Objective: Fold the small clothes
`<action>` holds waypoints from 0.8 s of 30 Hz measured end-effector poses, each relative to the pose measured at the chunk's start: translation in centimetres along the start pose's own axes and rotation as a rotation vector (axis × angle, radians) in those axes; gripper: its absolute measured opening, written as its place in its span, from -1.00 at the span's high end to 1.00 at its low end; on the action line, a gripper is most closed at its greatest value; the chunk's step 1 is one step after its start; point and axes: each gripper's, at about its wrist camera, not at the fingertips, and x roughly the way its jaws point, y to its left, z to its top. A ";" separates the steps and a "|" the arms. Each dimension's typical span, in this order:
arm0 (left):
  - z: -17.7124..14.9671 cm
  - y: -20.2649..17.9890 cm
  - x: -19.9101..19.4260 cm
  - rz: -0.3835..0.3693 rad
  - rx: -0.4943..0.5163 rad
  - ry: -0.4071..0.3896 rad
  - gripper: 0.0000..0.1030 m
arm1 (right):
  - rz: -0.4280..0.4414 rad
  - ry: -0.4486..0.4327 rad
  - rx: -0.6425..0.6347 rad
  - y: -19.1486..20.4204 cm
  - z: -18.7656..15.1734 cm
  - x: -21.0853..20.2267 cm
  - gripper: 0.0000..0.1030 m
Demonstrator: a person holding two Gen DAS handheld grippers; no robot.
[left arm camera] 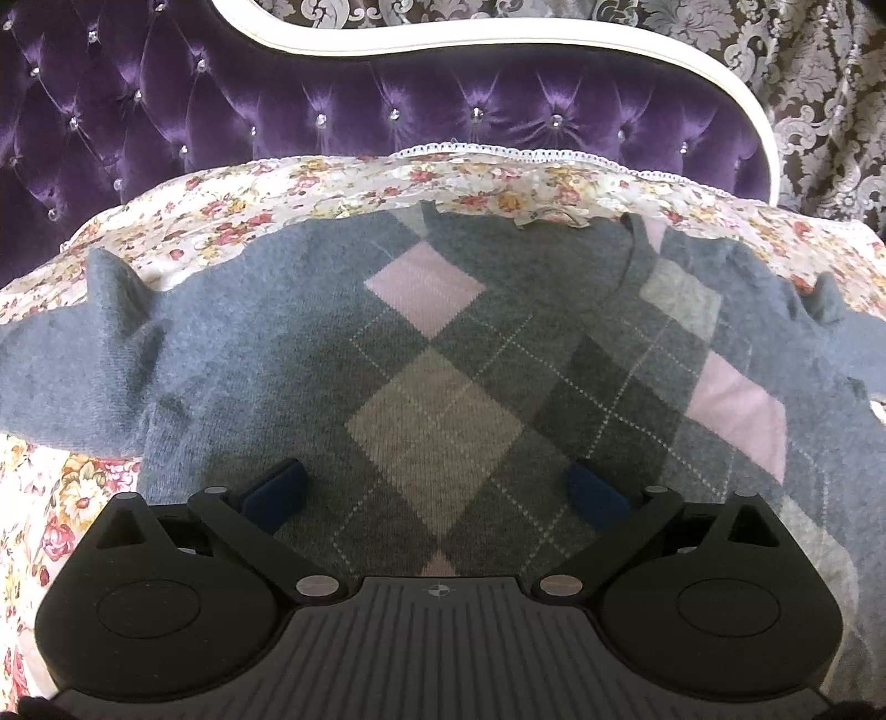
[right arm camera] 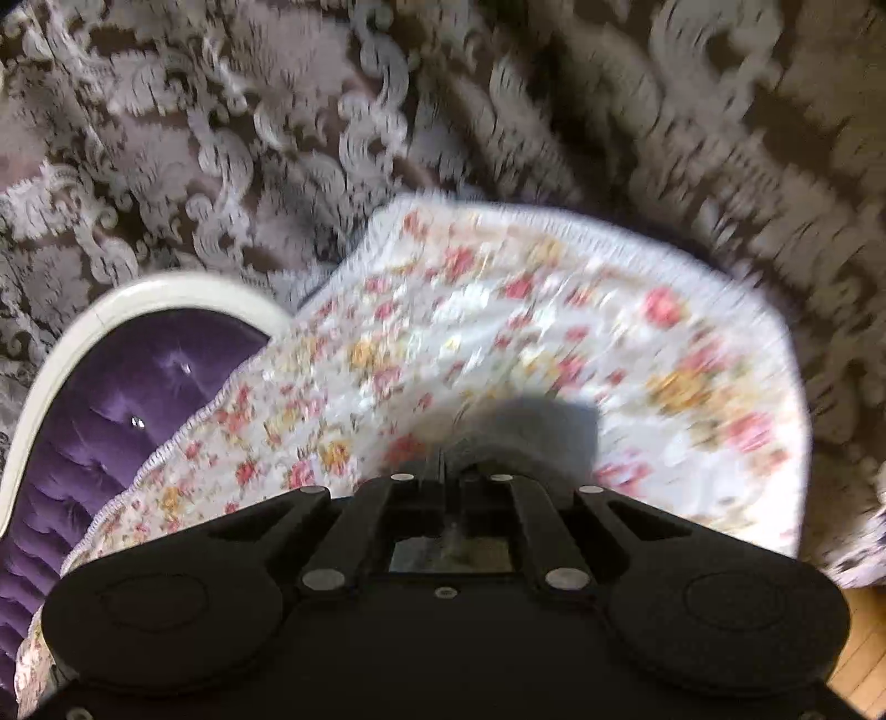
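A grey argyle sweater (left arm camera: 432, 343) with pink and beige diamonds lies spread flat on a floral cover (left arm camera: 277, 205), neck towards the far side and sleeves out to both sides. My left gripper (left arm camera: 434, 487) hovers over its lower middle, jaws wide open, blue pads (left arm camera: 277, 490) apart with nothing between them. The right wrist view is blurred. There my right gripper (right arm camera: 443, 465) is shut, and a fold of the sweater's grey cloth (right arm camera: 537, 423) bulges at its tips, above the floral cover (right arm camera: 498, 332).
A purple tufted backrest (left arm camera: 332, 111) with a white curved frame (left arm camera: 498, 44) stands behind the cover. Brown and silver damask fabric (right arm camera: 277, 138) hangs beyond it. A strip of wooden floor (right arm camera: 864, 653) shows at the lower right, past the cover's edge.
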 end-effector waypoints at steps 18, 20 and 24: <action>1.0 6.1 -6.2 -0.016 -0.101 -0.027 -0.74 | 0.303 -0.048 -0.540 23.5 -3.0 -10.1 0.77; 0.8 7.3 -6.9 -0.011 -0.116 -0.032 -0.74 | 0.379 -0.025 -0.606 27.7 -5.2 -11.2 0.77; 0.0 9.8 -8.0 0.000 -0.165 -0.032 -0.74 | 0.530 0.046 -0.699 34.5 -10.5 -11.7 0.77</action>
